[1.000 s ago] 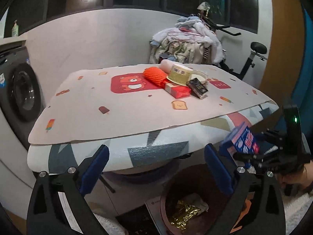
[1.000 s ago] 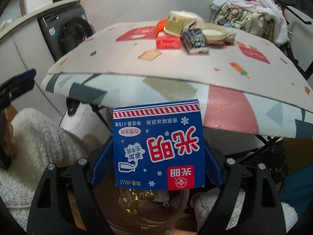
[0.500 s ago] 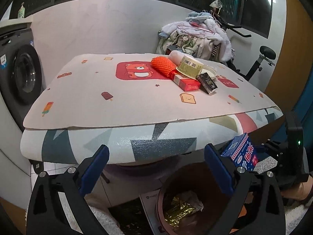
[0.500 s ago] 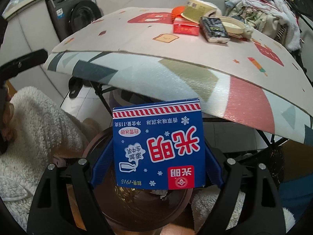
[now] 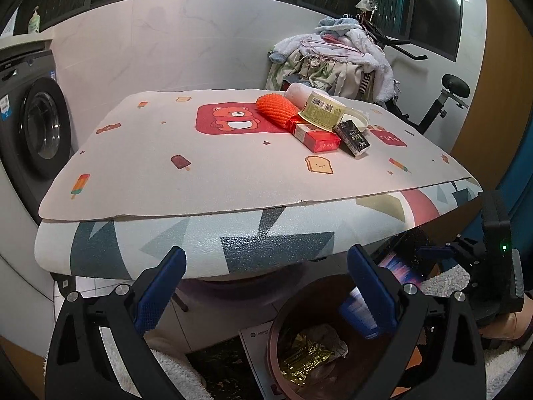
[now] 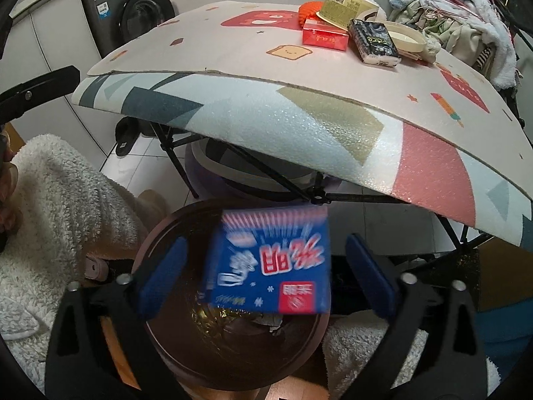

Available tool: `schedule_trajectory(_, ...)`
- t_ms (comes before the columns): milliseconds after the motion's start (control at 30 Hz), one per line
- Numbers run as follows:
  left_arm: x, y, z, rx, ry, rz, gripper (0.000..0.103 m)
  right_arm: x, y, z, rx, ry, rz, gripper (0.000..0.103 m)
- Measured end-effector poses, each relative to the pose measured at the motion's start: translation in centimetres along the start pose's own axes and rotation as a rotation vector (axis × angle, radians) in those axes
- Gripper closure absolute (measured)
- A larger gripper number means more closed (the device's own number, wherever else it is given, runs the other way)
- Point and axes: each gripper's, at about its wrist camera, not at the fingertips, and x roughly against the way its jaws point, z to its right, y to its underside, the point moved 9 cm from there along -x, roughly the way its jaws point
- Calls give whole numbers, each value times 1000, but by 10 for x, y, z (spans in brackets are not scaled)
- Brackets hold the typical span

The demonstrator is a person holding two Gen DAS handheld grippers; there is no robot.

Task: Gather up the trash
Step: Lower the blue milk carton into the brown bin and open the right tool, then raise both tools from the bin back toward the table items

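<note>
A blue milk carton (image 6: pixel 268 261) is blurred and in the air between the open fingers of my right gripper (image 6: pixel 265 271), touching neither pad, right above a brown trash bin (image 6: pixel 166 330). The bin (image 5: pixel 283 316) holds a gold wrapper (image 5: pixel 304 360). My left gripper (image 5: pixel 265 291) is open and empty below the table's front edge. On the table lie a red box (image 5: pixel 316 136), a black box (image 5: pixel 353 136), a yellow-green cup (image 5: pixel 321 111) and an orange spiky ball (image 5: pixel 276 111).
A folding table with a patterned mat (image 5: pixel 200 153) overhangs the bin. A washing machine (image 5: pixel 30 130) stands at the left. A clothes pile (image 5: pixel 336 63) and an exercise bike (image 5: pixel 446 100) stand behind. White fleece (image 6: pixel 50 216) lies beside the bin.
My right gripper has opened and let go of the blue carton, which now drops toward the bin. Both grippers have moved lower and closer to the bin.
</note>
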Motion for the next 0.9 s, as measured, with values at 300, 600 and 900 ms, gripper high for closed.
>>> schedule_trajectory(300, -1, 1, 0, 4, -3, -2, 8, -1, 0, 10, -35, 19, 0, 6)
schedule_trajectory(600, -1, 2, -1, 10, -5, -2, 8, 3, -3, 17, -58, 45, 16, 6)
schedule_trajectory(900, -2, -3, 3, -8, 15, -8, 6, 19, -18, 42, -159, 56, 65, 6)
